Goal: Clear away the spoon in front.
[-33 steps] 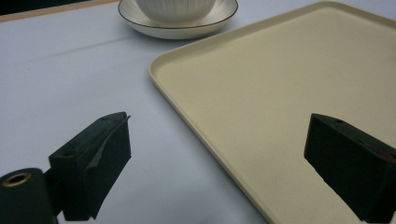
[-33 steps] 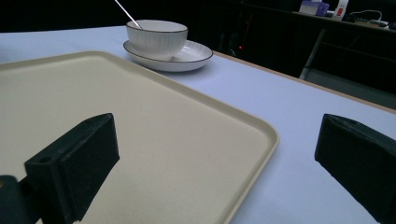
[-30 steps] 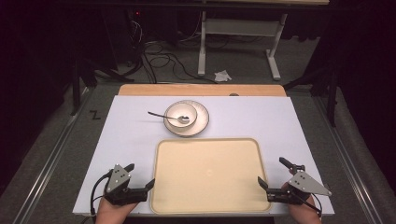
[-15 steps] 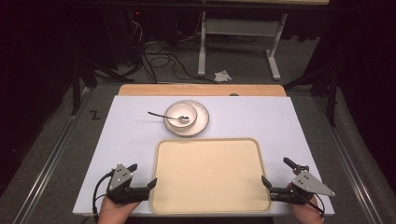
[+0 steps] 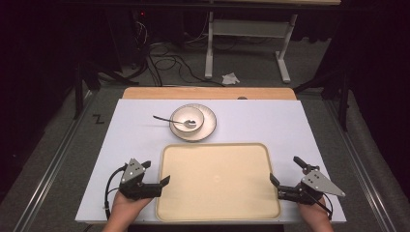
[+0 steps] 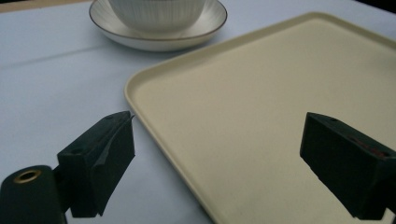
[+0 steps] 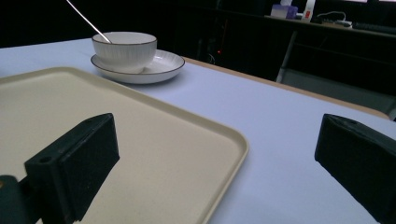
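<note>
Lying between spread left tongs (image 5: 153, 165) and spread right tongs (image 5: 285, 169), cream tray (image 5: 217, 179).

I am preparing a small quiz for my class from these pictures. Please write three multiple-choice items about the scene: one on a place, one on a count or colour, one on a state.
1. Where does the bowl stand?
A. on the tray
B. on the plate
C. on the floor

2. What colour is the tray?
A. cream
B. red
C. black

3. How are the left tongs?
A. shut on the spoon
B. open astride the tray's edge
C. shut on the plate

Answers:
1. B, the bowl sits on the plate, beyond the tray.
2. A, its surface is pale cream.
3. B, the left gripper view shows one jaw on each side of the rim.
</note>
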Available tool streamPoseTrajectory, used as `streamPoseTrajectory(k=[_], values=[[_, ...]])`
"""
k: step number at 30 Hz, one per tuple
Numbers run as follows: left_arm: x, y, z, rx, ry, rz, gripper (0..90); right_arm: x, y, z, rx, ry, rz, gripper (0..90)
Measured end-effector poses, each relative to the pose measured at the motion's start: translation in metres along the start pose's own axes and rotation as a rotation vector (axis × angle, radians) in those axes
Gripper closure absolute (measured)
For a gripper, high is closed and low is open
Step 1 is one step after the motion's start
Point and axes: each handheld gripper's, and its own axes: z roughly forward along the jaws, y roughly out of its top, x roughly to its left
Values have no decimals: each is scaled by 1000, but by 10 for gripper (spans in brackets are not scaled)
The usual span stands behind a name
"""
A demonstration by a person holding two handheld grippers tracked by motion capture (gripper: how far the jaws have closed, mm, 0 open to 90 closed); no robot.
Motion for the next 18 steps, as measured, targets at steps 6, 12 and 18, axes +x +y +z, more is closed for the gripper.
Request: streamPoseTrajectory(k=[6,12,18], values=[[-6,3,-12,-72,62,-46,117,-3,-1,-8,-28,15,20,5],[-4,6,-20,-70,92,-43,116,-7,-3,-8,-20,34,37,5],[6,14,-27,-93,100,-71,127,-4,-2,-1,-17,34,37,5]])
